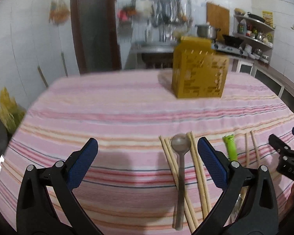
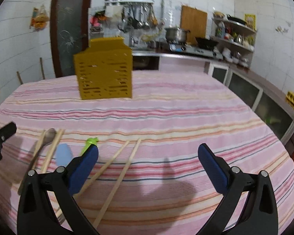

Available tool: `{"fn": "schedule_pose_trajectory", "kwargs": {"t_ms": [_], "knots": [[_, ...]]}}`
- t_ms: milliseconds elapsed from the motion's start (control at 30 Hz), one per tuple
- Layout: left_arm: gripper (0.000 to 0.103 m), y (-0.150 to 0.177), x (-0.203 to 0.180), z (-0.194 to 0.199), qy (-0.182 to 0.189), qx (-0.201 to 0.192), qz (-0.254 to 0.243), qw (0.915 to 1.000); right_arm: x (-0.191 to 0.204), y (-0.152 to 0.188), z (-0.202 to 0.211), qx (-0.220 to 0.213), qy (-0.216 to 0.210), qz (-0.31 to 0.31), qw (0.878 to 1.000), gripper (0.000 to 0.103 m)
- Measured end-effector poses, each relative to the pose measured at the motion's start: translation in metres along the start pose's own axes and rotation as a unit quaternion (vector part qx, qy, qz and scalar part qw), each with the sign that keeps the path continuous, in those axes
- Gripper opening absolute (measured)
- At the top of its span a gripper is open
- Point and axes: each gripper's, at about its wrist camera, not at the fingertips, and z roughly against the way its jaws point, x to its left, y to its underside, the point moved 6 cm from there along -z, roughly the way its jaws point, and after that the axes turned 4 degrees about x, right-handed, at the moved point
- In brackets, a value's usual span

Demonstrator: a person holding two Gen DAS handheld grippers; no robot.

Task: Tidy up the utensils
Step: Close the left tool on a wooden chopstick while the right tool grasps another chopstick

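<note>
A yellow slotted utensil holder (image 1: 199,72) stands at the far side of the striped tablecloth (image 1: 107,117); it also shows in the right wrist view (image 2: 105,72). A metal spoon (image 1: 180,168) lies among wooden chopsticks (image 1: 199,168) near the front. A green-handled utensil (image 1: 230,148) and two more chopsticks (image 1: 251,148) lie to the right. My left gripper (image 1: 147,152) is open and empty above the cloth, left of the spoon. My right gripper (image 2: 148,156) is open and empty, with two chopsticks (image 2: 115,168), the green handle (image 2: 90,143) and a pale blue utensil (image 2: 63,155) at its left finger.
Behind the table run a kitchen counter with a stove and pot (image 2: 176,34), a corner shelf (image 2: 235,37) and low cabinets (image 2: 250,92) along the right. A dark door (image 2: 68,29) stands at the back left. The right gripper's tip (image 1: 284,154) shows at the left view's right edge.
</note>
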Motion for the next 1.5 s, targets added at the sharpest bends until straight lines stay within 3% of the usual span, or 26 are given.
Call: {"fn": "schedule_pose_trajectory", "kwargs": {"t_ms": [233,333,800,1167,1267,1500], "knots": [[0.082,0.014,0.004,-0.053,-0.008,0.075,0.003,0.9971,-0.009,0.006,-0.028,0.041,0.011,-0.006,0.999,0.092],[0.082,0.021,0.007,-0.067,0.001,0.106,0.013,0.9943,-0.010,0.010,-0.036,0.054,0.020,-0.006,0.998,0.092],[0.081,0.024,0.002,-0.080,0.003,0.132,0.010,0.9912,-0.009,0.012,-0.049,0.082,0.017,-0.014,0.996,0.090],[0.063,0.022,-0.006,-0.081,-0.009,0.153,0.025,0.9879,0.004,0.011,-0.059,0.111,0.011,-0.024,0.993,0.058],[0.053,0.020,-0.011,-0.082,-0.011,0.163,0.034,0.9860,0.010,0.010,-0.059,0.116,0.009,-0.029,0.993,0.046],[0.046,0.020,-0.019,-0.083,-0.023,0.173,0.035,0.9840,0.017,0.007,-0.063,0.124,0.012,-0.045,0.991,0.027]]}}
